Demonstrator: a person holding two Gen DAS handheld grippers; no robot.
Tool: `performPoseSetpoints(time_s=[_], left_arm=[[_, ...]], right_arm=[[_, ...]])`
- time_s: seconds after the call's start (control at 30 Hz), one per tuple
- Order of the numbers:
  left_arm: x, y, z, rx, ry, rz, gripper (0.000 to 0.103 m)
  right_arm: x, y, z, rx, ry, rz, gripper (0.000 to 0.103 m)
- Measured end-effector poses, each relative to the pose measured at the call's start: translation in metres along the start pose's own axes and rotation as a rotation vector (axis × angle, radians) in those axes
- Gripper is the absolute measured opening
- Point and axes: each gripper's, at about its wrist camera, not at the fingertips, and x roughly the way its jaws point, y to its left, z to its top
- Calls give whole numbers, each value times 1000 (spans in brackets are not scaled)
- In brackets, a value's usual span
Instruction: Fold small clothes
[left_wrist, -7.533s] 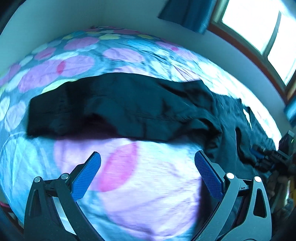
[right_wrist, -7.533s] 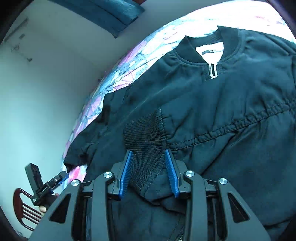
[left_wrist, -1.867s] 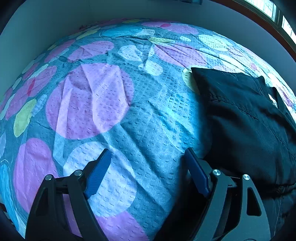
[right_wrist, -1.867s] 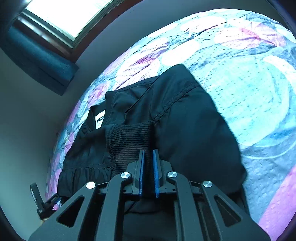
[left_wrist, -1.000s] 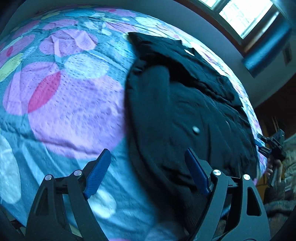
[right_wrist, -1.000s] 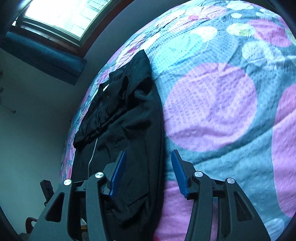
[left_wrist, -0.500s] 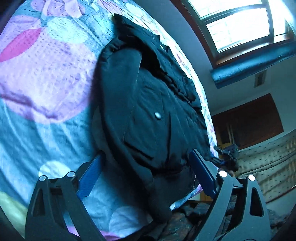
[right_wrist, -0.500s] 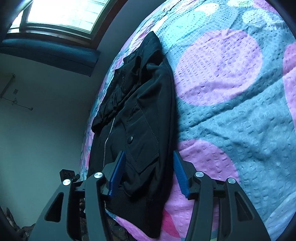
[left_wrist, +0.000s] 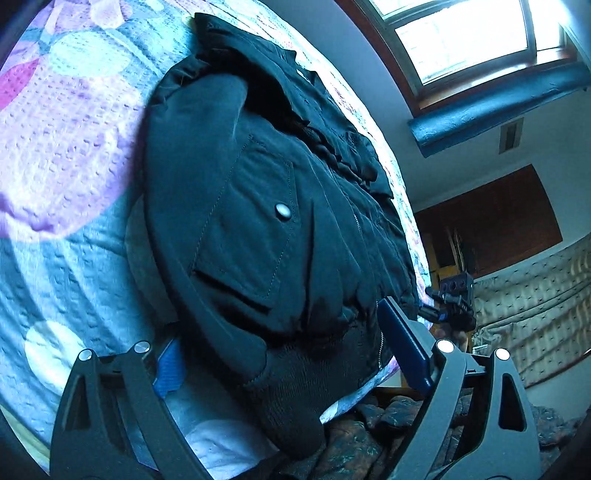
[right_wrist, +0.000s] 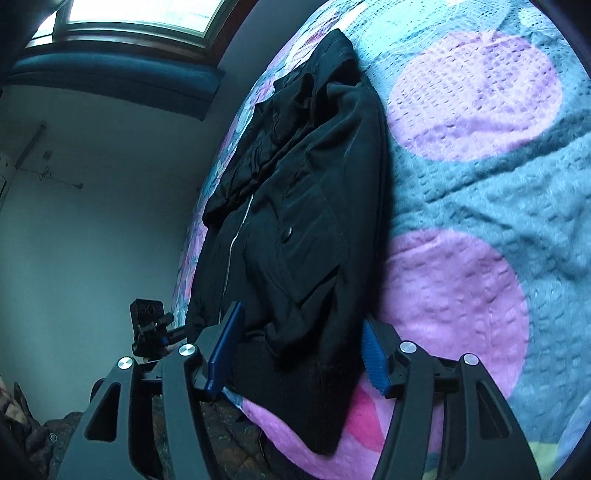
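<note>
Jacket: we see a black jacket (left_wrist: 258, 206) lying on the bed with its sleeves folded in over the front, its ribbed hem hanging over the near edge.
Bed: a quilted bedspread (left_wrist: 66, 147) with pink, white and blue circles carries the jacket.
Left gripper: our left gripper (left_wrist: 284, 354) sits at the hem; its blue fingers (left_wrist: 402, 347) stand wide apart, one on each side of the hem corner, not pressing on it as far as we can tell.
Right gripper: our right gripper (right_wrist: 299, 354) sits at the other hem corner; its fingers (right_wrist: 373, 356) are spreading, with the fabric between them but not clamped.
Pocket: a snap button (left_wrist: 283, 211) marks the flap pocket on the jacket front.
Room: a bright window (left_wrist: 465, 33) with a rolled blue curtain (left_wrist: 495, 110) stands beyond the bed.
</note>
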Motion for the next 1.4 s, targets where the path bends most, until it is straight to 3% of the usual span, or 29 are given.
performPoseSetpoints(time_s=[0.1,0.23,0.3,0.37,0.43,0.5,0.6,0.8,0.93,1.07,1.23,1.4], left_arm=[[0,-1,-1,-4,-3,7,91],[2,-6,-8,9,17,24,88],[2,-9,-12,17,29,47,78],[0,-10,-17,24,32,82,68],[0,-12,-20,46,30,140,54],[0,-17,-24,81,27,201,43],[1,-21,-26,102,18,288,30],[-2,-23,-27,98,-10,325,24],[-14,-29,-23,83,-44,280,18],[-36,-41,-3,51,-95,153,18],[-56,-42,44,-33,-159,-28,17],[-49,-22,114,-105,-219,-124,17]], right_arm=[[0,0,-12,21,49,58,63],[10,13,-26,-46,111,53,62],[10,14,-27,-24,85,46,58],[11,14,-26,-22,75,24,43],[12,10,-26,-15,74,-18,22],[14,5,-27,-8,85,-28,16],[12,5,-28,-24,84,-37,15],[11,3,-29,6,60,33,13],[7,10,-24,18,25,122,13],[-3,29,-9,-9,-31,227,12],[-12,58,42,-60,-117,334,12],[11,61,115,-28,-174,420,12]])
